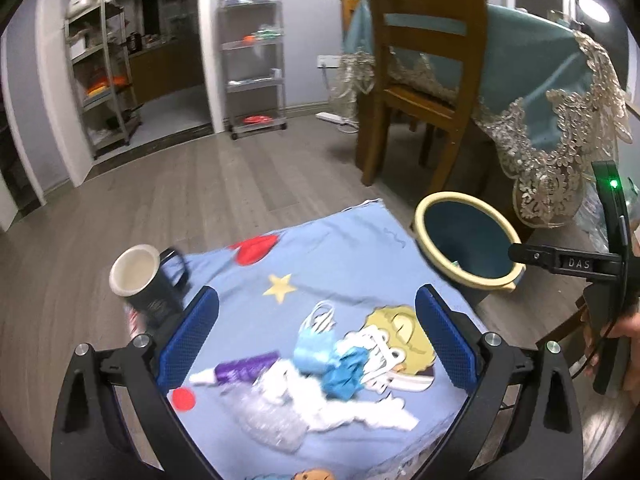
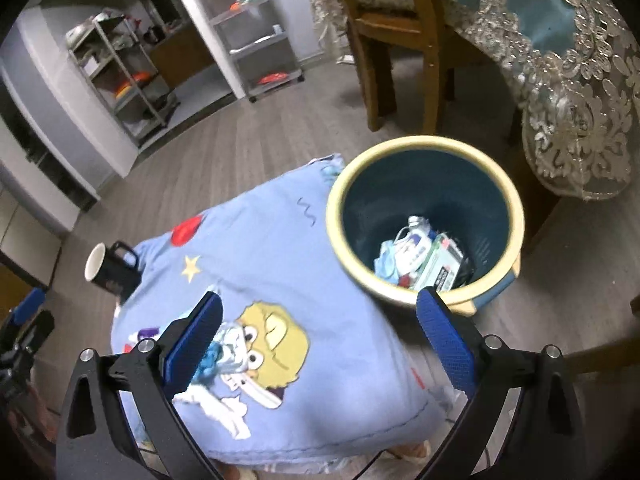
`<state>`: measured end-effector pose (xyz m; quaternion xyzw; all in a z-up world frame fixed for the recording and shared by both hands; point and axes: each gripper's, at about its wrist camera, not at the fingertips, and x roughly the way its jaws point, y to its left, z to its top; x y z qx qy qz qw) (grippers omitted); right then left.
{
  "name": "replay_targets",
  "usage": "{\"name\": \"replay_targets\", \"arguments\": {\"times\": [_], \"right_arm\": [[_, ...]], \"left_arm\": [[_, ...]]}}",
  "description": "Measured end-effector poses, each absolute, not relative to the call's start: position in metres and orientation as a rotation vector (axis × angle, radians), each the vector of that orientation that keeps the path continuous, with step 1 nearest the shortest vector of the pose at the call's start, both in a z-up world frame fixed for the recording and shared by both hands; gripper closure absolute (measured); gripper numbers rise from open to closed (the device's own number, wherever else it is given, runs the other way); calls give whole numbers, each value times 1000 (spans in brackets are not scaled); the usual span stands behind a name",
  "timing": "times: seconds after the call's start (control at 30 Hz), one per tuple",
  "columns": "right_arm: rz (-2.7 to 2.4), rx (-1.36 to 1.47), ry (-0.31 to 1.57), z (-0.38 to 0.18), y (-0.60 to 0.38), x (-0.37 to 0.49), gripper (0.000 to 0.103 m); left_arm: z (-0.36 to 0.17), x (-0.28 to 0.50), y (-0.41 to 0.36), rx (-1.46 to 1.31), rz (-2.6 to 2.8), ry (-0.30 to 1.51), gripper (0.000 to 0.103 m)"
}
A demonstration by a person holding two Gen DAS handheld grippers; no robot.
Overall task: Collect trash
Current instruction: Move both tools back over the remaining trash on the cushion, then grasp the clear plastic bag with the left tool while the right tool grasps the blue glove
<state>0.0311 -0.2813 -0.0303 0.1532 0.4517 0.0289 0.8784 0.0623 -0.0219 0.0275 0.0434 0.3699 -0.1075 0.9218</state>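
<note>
On the blue cartoon cloth (image 1: 344,264) in the left wrist view, scattered trash (image 1: 312,364) lies between the left gripper's (image 1: 316,344) wide, empty jaws, while only the right wrist view, its right gripper (image 2: 320,340) equally wide and empty, shows litter inside the bin (image 2: 516,216).

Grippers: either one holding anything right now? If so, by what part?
Nothing held. Left gripper and right gripper both stand open and empty above the cloth.
</note>
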Motion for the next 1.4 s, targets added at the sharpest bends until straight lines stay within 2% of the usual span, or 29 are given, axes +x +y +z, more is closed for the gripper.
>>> {"name": "replay_targets", "arguments": {"times": [0.3,0.5,0.9,1.0,1.07,1.13,1.3,1.37,1.4], "right_arm": [[138,241,968,-44,-220,16,6],[156,213,1035,-64,-195,20,6],[222,190,1105,-89,-160,35,7],[246,162,1120,-94,-148,41,9],[271,153,1128,-97,-140,45,13],[310,162,1140,-102,-131,49,24],[382,160,1207,-121,-103,55,27],[388,167,1237,-129,-98,57,31],[382,173,1253,-133,-96,59,37]], "left_arm": [[3,37,31,81,-114,765,6],[-28,43,59,9,-49,862,6],[-88,57,47,59,-34,1048,7],[-102,60,43,95,-41,1107,9],[-112,61,43,123,-37,1142,14],[-121,63,45,123,-31,1174,15],[-129,64,45,88,-55,1202,16],[-132,65,43,83,-67,1215,19],[-136,65,42,82,-73,1228,22]]}}
